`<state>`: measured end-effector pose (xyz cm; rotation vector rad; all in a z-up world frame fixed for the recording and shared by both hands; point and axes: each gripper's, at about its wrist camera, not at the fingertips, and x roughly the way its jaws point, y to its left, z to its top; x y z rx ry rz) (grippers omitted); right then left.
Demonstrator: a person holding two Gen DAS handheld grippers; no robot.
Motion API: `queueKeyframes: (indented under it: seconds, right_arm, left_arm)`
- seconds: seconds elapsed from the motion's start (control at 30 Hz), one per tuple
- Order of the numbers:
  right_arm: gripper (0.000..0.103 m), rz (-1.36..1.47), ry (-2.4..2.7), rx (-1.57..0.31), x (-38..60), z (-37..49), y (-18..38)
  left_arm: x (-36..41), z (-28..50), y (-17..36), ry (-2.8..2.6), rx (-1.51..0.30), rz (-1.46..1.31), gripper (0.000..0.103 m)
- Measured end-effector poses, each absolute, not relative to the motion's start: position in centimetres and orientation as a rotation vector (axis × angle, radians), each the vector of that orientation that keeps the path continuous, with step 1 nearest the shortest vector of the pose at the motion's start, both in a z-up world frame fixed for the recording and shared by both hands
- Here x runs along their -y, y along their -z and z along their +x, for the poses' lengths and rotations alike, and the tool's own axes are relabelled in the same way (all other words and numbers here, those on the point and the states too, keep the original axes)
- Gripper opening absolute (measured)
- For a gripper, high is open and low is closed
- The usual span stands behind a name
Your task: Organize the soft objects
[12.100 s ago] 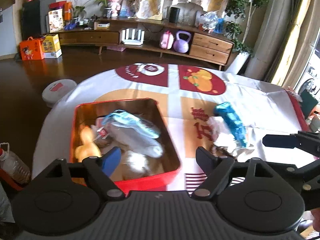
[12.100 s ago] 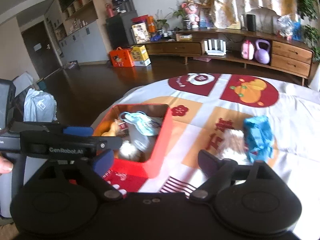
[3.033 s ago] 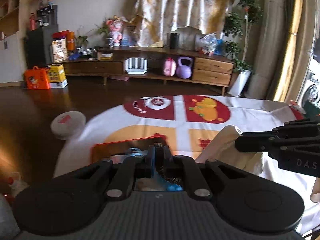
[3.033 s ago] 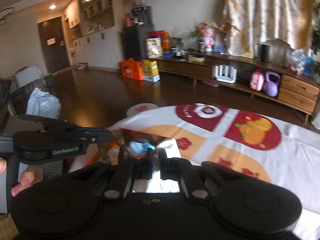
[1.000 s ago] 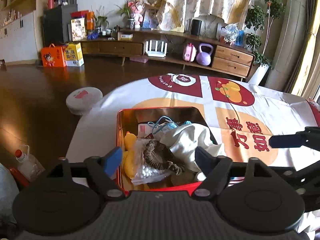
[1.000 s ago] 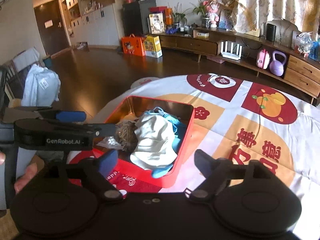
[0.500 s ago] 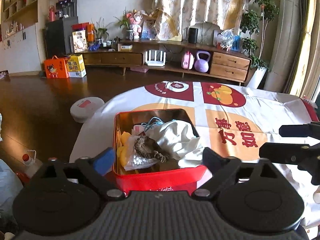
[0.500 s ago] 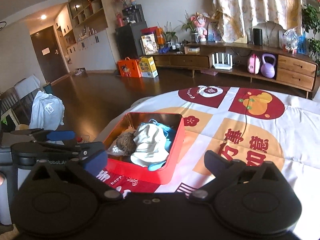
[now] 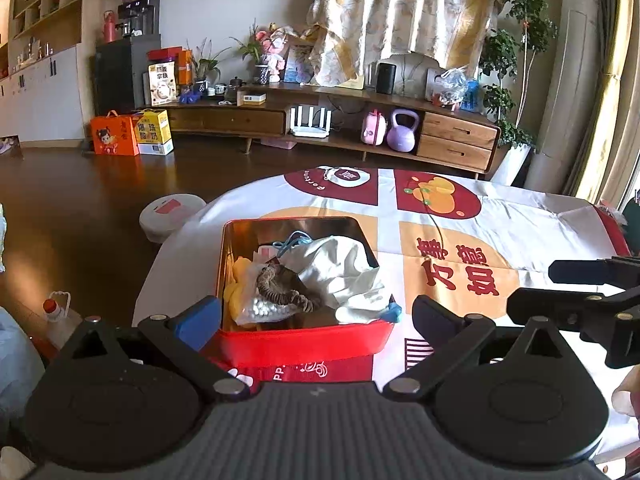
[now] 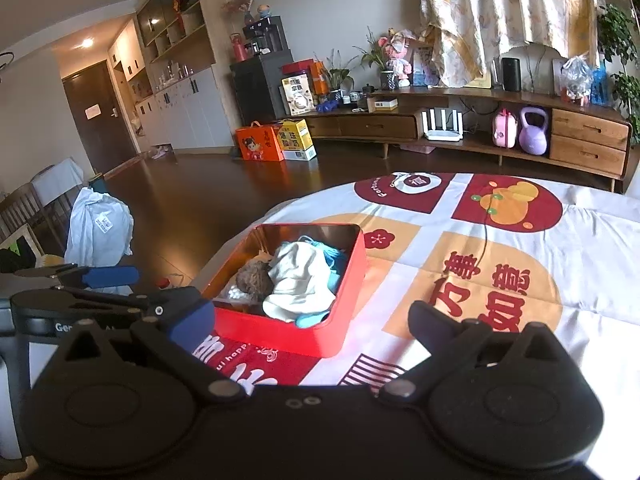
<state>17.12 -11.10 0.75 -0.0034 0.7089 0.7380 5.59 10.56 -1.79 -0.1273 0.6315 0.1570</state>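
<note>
A red tin box (image 9: 304, 346) (image 10: 352, 264) stands on the round table near its left edge. In it lie a white cloth (image 9: 340, 268) (image 10: 300, 276), a brown hair tie on a bag of white beads (image 9: 280, 292), a yellow soft toy (image 9: 236, 276) and blue items. My left gripper (image 9: 316, 316) is open and empty, just in front of the box. My right gripper (image 10: 312, 320) is open and empty, to the right of the box and above the table. Each gripper shows at the edge of the other's view.
The table wears a white, red and orange cloth with large characters (image 9: 456, 268) (image 10: 488, 276). On the floor left of the table are a round white robot vacuum (image 9: 170, 216) and a plastic bottle (image 9: 60, 316). A long wooden sideboard (image 9: 340, 120) stands at the back wall.
Both grippers let go of their items into the box, opened, and have drawn back and up from it. The table beside the box no longer holds loose items.
</note>
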Motion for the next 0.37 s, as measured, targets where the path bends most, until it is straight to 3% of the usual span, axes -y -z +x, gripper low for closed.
queueKeyframes:
  seconds: [0.37]
  right_arm:
    - [0.103, 0.029, -0.713, -0.724, 12.7, 17.3, 0.2]
  left_arm:
    - [-9.4, 6.2, 2.4, -0.157, -0.658, -0.114, 0.102]
